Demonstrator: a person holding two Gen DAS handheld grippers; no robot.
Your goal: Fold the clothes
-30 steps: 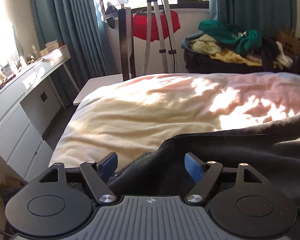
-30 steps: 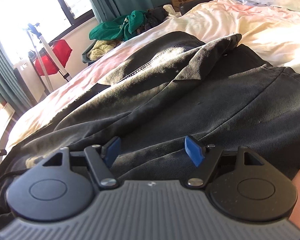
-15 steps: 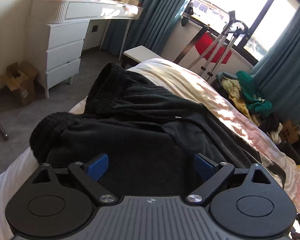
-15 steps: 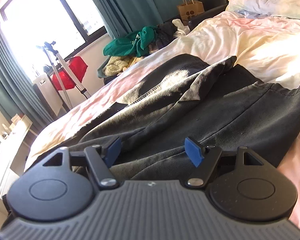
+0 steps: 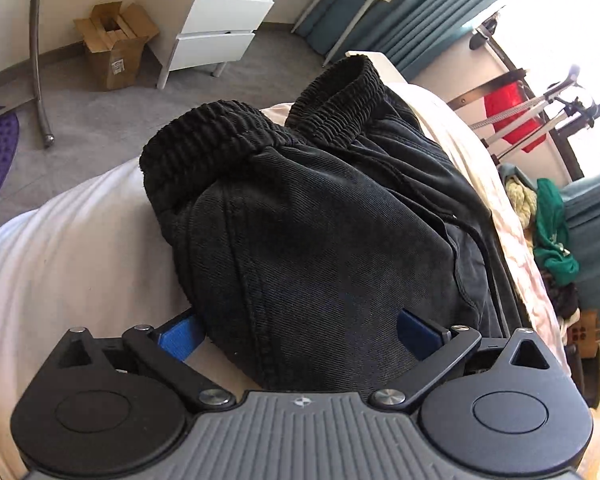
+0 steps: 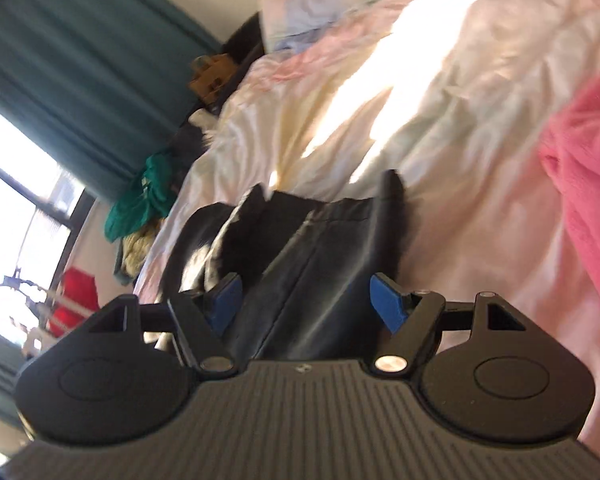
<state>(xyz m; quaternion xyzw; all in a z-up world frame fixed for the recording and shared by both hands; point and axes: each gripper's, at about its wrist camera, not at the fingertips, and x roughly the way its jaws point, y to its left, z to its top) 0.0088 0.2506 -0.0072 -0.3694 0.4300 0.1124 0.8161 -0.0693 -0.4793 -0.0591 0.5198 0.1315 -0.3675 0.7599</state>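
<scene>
Left tongs: the left gripper (image 5: 298, 332) stands over the waist end of the black trousers (image 5: 324, 240); its jaws have just been opening and now gape wide, with dark cloth lying between the blue pads (image 5: 178, 336) but no pad pressing on it.
Elastic waistband: the ribbed waistband (image 5: 220, 128) lies ahead of the left tongs and a little to their left, bunched in two humps at the edge of the bed (image 5: 60, 260).
Long axis: from the waistband the trousers run back under the left tongs and off to their right along the bed, so the garment lies lengthwise between the two tongs.
Right tongs: the right gripper (image 6: 304, 300) is at the other stretch of the same trousers (image 6: 312, 260), jaws at a middling gape with a ridge of dark cloth rising between them; the picture is smeared, so I judge rather than see that the pads are clear of it.
Trouser end: the far edge of the cloth lies just ahead of the right tongs, on the pale cover.
Pink cloth: a pink garment (image 6: 584, 176) lies well to the right of the right tongs, apart from the trousers.
Nearer hand: the left for the waistband, the right for the leg end.
</scene>
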